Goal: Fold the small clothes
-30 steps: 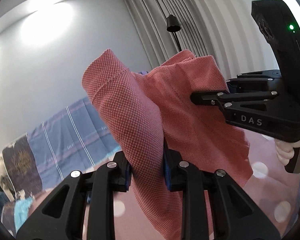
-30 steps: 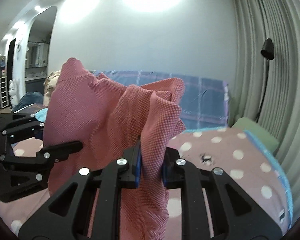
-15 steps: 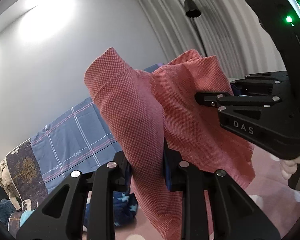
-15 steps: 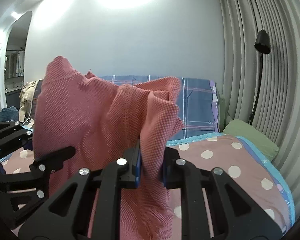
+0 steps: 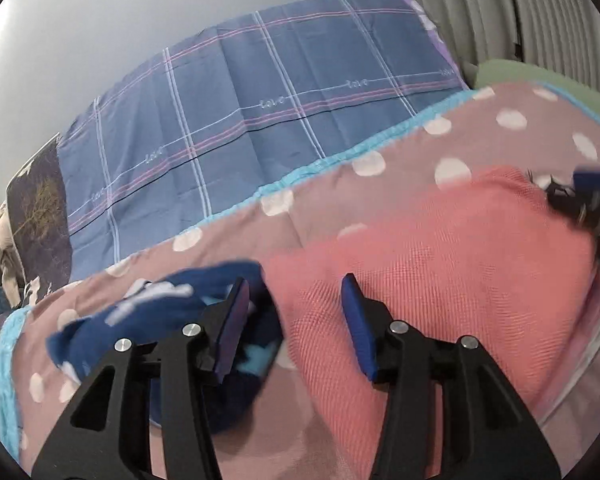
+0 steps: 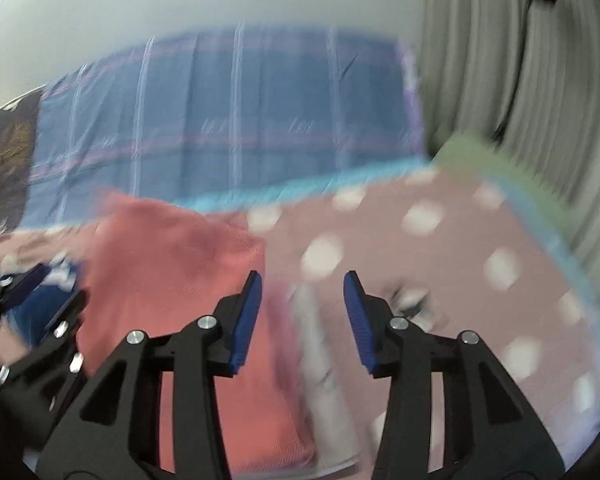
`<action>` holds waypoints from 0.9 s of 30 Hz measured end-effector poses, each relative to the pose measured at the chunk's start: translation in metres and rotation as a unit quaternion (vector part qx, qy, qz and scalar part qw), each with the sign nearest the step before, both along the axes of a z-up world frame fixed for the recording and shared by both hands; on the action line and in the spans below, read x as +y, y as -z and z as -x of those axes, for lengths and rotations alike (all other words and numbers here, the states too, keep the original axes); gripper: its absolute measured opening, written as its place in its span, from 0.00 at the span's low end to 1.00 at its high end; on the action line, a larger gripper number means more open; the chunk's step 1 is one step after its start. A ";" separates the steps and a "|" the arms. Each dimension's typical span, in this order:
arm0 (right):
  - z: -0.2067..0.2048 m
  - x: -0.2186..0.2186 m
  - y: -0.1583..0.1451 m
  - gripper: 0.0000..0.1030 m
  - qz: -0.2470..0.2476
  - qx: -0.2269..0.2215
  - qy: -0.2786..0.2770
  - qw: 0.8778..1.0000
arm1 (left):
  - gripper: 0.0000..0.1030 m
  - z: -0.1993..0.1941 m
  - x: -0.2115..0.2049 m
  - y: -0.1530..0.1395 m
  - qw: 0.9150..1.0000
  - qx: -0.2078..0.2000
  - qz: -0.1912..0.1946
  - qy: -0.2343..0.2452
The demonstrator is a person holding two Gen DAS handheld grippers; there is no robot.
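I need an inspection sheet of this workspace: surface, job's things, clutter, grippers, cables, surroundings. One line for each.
Surface: bed cover, dusty pink with white dots, light blue edge.
Job's things: red cloth lying spread on the cover, held by neither gripper.
Clutter: dark blue garment with white marks, left of the red cloth.
Grippers: left gripper open; right gripper open, picture blurred.
Cables: nothing seen.
Surroundings: blue plaid sheet, grey curtain, green pillow.

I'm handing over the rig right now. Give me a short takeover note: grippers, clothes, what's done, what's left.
Left gripper: open, empty, over the left edge of the salmon-pink knit garment.
Right gripper: open, empty, beside its right edge.
Garment: lying on the pink polka-dot bedspread.
Dark blue patterned garment: crumpled to its left.
Done: pink garment laid down.
Left: fold it; views are blurred, so check flatness first.
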State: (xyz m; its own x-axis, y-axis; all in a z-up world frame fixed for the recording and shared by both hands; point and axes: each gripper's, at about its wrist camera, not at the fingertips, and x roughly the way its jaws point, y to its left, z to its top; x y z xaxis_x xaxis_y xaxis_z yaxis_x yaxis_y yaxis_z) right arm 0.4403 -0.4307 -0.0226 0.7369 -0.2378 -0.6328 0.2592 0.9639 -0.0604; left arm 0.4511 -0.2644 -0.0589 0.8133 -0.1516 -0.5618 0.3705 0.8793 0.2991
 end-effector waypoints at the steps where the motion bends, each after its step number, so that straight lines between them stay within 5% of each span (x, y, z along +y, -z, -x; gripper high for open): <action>1: -0.001 0.001 0.024 0.39 0.007 0.025 -0.010 1.000 | 0.43 0.007 -0.006 0.005 1.000 -0.017 -0.013 0.020; 2: 0.000 0.005 0.043 0.39 0.017 0.046 -0.014 0.999 | 0.29 0.014 -0.013 0.007 0.999 -0.027 -0.022 0.034; 3: -0.001 0.003 0.062 0.39 0.017 0.067 -0.021 0.997 | 0.25 0.017 -0.014 0.009 0.998 -0.034 -0.031 0.039; 5: 0.010 -0.002 0.089 0.42 0.006 0.051 -0.020 0.998 | 0.25 0.021 -0.022 0.013 0.997 -0.053 -0.051 0.030; 11: 0.029 -0.010 0.102 0.41 -0.041 0.031 -0.020 0.998 | 0.25 0.039 -0.015 0.019 0.997 -0.051 -0.044 0.032; 15: 0.045 0.002 0.099 0.41 -0.016 0.033 -0.016 0.999 | 0.28 0.062 -0.005 0.017 0.998 -0.029 -0.040 0.041; 20: 0.083 0.020 0.083 0.42 -0.009 0.041 -0.012 0.999 | 0.29 0.118 0.025 -0.001 0.997 0.003 0.049 0.057; 22: 0.113 0.025 0.082 0.42 -0.052 0.060 -0.021 0.997 | 0.30 0.153 0.037 -0.006 0.993 0.030 0.088 0.075; 27: 0.213 0.043 0.084 0.42 -0.128 0.057 -0.054 0.989 | 0.54 0.251 0.056 -0.018 0.986 0.031 0.113 0.118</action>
State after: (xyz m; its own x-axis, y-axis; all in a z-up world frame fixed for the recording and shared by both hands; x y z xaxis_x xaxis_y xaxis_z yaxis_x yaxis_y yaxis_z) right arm 0.2274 -0.3878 -0.1070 0.6695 0.0164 -0.7426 0.1603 0.9730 0.1661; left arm 0.2000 -0.2081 -0.0410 0.7052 -0.4596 -0.5399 0.5841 0.8082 0.0749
